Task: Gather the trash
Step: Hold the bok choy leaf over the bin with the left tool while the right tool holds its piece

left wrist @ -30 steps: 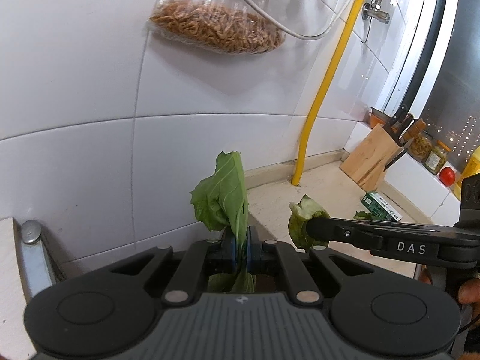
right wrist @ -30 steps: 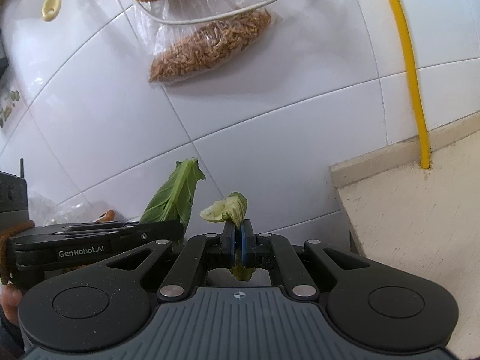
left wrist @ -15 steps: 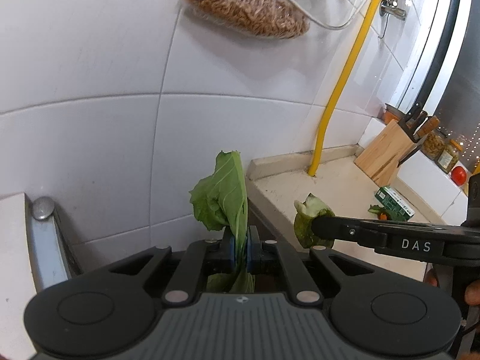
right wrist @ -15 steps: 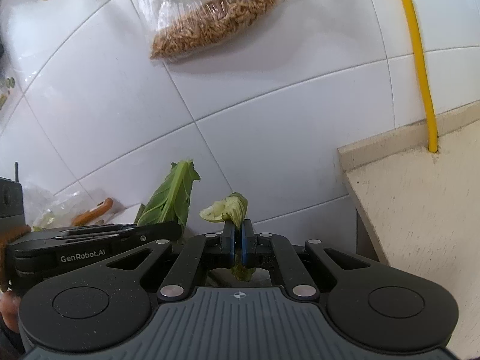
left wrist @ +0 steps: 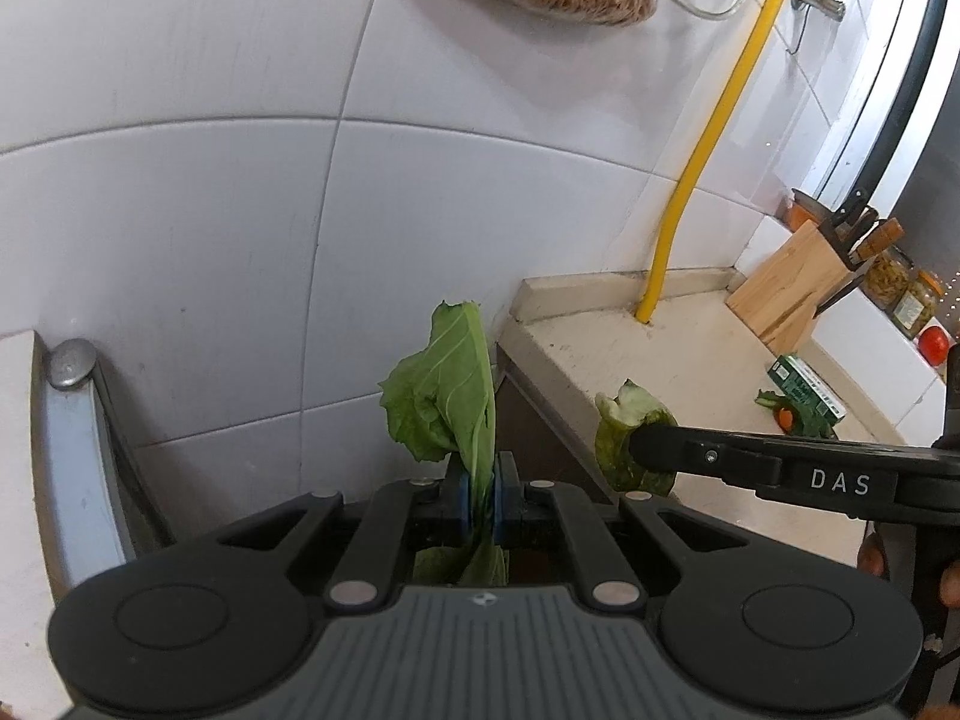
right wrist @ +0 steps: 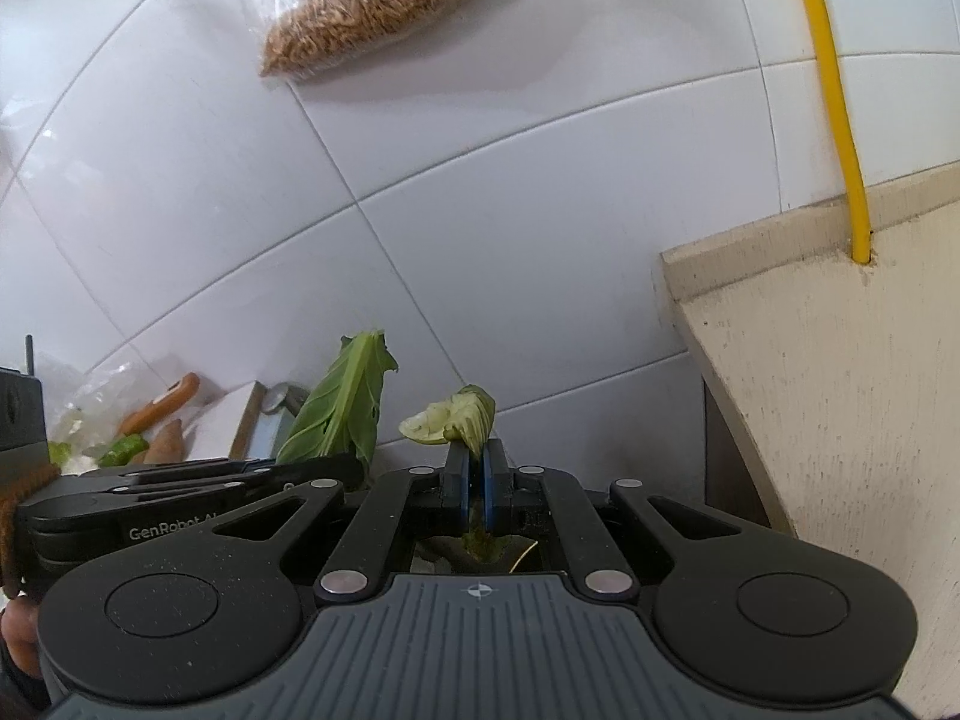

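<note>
Two grippers each carry a vegetable scrap over the gap beside the surface (left wrist: 678, 360). The left gripper (left wrist: 478, 492) has its blue pads pressed together on a green leaf (left wrist: 447, 396), which stands upright above the pads with its stem end hanging below them. The right gripper (right wrist: 477, 483) pinches a pale green stalk piece (right wrist: 456, 420), curled over at its 11 o'clock.

Judging from the task, the step in hand is carrying both scraps down to a bin that no view shows. Doing it well means keeping both grips firm until each scrap hangs over the opening, since the thin leaf could slip or tear.

The two grippers sit close side by side, so room between them is tight. In the right wrist view the surface's corner edge (right wrist: 690, 324) lies at 2 o'clock, near the gripper's path, and the white tiled wall (right wrist: 480, 180) closes off 12 o'clock. A metal sink rim (left wrist: 66, 432) bounds the left at 9 o'clock. More scraps (left wrist: 792, 414) remain on the surface at 3 o'clock.
</note>
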